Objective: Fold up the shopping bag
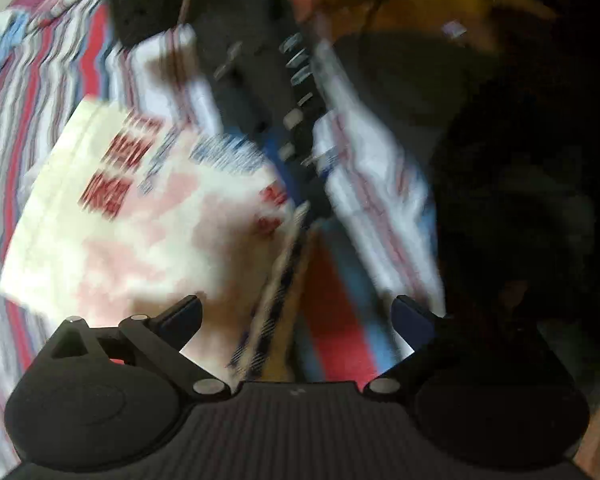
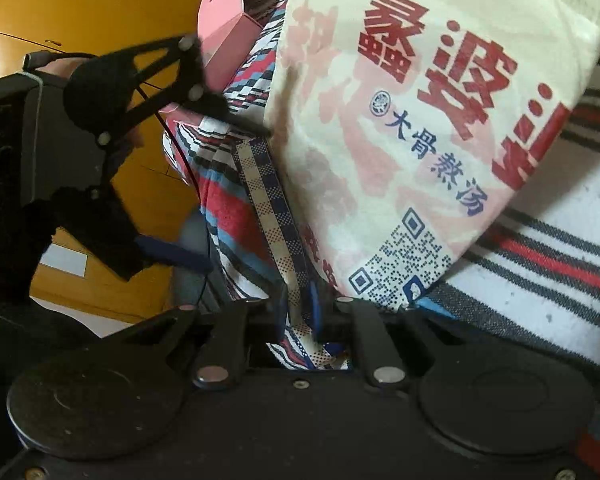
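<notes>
shopping bag [image 2: 412,128] flat, long axis diagonal, strap [image 2: 272,216] toward right gripper [image 2: 298,312]

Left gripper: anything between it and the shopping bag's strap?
Nothing visible. The left gripper is open above the checked strap, which runs up between its fingers with no pad touching. The right gripper is shut on the same strap, beside the shopping bag.
</notes>
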Tool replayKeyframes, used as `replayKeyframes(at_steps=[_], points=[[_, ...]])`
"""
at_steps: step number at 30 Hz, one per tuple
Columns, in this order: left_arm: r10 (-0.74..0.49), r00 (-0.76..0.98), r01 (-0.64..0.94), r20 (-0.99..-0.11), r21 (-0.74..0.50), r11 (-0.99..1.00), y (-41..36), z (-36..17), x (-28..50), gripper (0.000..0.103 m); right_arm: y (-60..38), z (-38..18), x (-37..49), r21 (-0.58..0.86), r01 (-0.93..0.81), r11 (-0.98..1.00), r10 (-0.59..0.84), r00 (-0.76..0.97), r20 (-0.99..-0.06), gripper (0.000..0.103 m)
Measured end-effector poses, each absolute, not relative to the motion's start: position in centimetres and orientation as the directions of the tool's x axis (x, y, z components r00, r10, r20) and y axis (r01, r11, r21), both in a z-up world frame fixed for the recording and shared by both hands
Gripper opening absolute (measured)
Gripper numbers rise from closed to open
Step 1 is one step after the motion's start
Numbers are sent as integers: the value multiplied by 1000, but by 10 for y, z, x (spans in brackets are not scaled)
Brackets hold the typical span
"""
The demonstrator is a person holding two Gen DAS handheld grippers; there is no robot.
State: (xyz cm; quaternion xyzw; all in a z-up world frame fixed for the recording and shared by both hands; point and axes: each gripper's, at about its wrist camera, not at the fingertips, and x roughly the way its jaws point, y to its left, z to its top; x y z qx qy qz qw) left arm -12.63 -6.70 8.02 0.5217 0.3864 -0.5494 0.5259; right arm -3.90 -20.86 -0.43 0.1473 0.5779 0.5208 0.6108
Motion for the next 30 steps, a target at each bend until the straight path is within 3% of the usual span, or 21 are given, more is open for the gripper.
replayKeyframes(at_steps=[2,3,5,6,7,17,19,24,27,28,30], points=[[-188,86,985,-978,112,-132,-66,85,-126,101,-209,-4,-40,781,-469,412,809,-206,-551,8],[-206,70,987,-976,98,-128,-65,90,-126,96,-209,-3,-41,779,-472,412,809,-203,-551,8],[-218,83,985,-972,113,-129,-64,96,-130,67,-209,-1,-42,776,-478,412,810,-198,-552,8],[-213,122,979,-970,152,-135,-65,96,-133,40,-209,0,-44,773,-482,413,809,-196,-554,8],[-202,162,971,-966,193,-142,-65,95,-136,24,-208,1,-45,770,-485,414,808,-194,-556,8],[-123,152,964,-981,174,-199,-65,77,-128,20,-193,2,-54,743,-524,417,795,-186,-577,8],[-118,122,968,-986,144,-207,-65,77,-129,9,-191,4,-54,732,-539,417,787,-188,-587,8],[-129,-59,994,-990,-46,-101,-60,81,-112,7,-185,1,-45,715,-576,396,770,-215,-600,8],[-173,-182,980,-968,-194,51,-52,76,-80,6,-179,13,-47,626,-681,379,763,-153,-628,10],[-191,-225,964,-955,-247,102,-49,74,-69,6,-178,20,-51,579,-721,380,762,-111,-638,15],[-228,-306,914,-924,-353,201,-41,67,-47,5,-178,40,-74,409,-810,419,753,58,-655,41]])
